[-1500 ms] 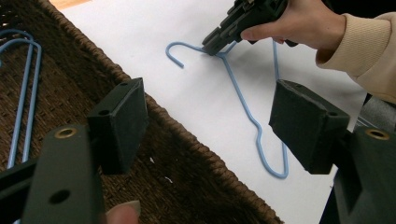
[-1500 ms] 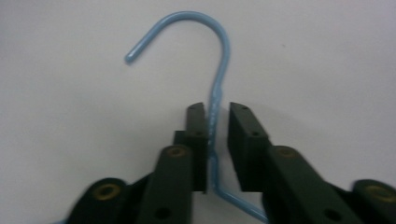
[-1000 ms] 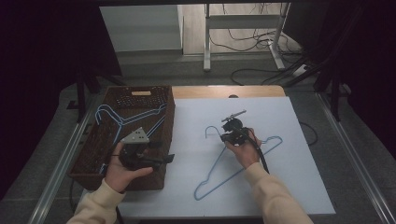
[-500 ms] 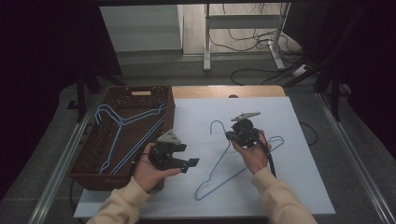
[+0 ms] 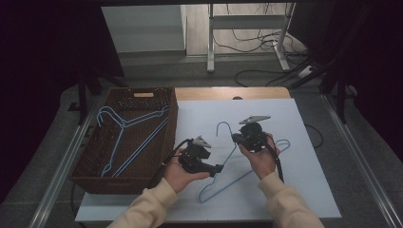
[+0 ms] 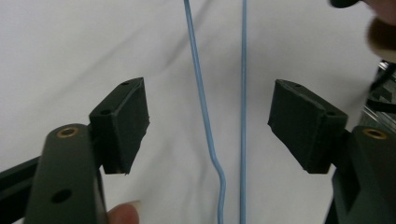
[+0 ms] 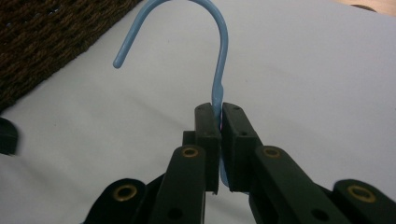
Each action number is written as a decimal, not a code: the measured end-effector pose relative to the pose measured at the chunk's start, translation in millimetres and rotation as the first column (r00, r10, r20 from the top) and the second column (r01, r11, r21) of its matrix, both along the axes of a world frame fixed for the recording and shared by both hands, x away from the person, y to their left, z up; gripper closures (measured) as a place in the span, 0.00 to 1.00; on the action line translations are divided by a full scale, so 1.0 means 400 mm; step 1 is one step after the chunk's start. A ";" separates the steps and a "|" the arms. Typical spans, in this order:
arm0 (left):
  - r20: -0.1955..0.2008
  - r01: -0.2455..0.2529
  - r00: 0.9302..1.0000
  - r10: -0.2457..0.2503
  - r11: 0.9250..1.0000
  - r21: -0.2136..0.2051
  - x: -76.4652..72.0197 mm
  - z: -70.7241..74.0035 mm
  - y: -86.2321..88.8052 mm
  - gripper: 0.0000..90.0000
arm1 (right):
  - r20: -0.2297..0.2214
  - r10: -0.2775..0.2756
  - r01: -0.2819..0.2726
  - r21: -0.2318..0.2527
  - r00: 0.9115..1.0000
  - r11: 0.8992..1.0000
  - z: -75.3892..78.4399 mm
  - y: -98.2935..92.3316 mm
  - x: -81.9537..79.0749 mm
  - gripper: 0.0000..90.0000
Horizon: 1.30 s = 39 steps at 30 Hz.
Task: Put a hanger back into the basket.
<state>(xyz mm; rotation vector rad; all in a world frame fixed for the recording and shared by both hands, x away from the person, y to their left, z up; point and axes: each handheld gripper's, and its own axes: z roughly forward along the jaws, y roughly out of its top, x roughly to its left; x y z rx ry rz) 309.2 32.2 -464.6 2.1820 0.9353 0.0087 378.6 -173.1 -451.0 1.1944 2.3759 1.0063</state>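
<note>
Moved: left gripper [image 5: 219,168] from basket [image 5: 90,156] over to hanger [image 5: 227,164] on white mat [image 5: 304,180] | left jaws wide, straddling two wires | right gripper [image 7: 219,122] I keep clamped on neck | risk: left closing skews, wire slips.

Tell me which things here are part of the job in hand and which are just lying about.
In the job:
- blue wire hanger on the white sheet
- right tool, shut on its neck
- left tool, open

Lying about:
- wicker basket holding other blue hangers
</note>
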 end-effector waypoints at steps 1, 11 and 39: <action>-0.006 -0.002 1.000 0.002 1.000 0.011 0.008 -0.012 -0.015 0.33 | 0.001 -0.001 0.001 0.001 1.000 1.000 0.001 -0.001 0.000 0.95; -0.084 0.010 0.996 -0.009 1.000 0.012 0.042 -0.078 -0.065 0.64 | 0.004 -0.009 0.009 0.027 1.000 1.000 0.011 -0.015 -0.008 0.95; -0.120 -0.044 0.993 0.017 0.974 -0.223 0.025 0.013 0.016 0.96 | 0.113 0.054 -0.085 0.292 0.992 0.953 0.061 -0.175 -0.101 0.41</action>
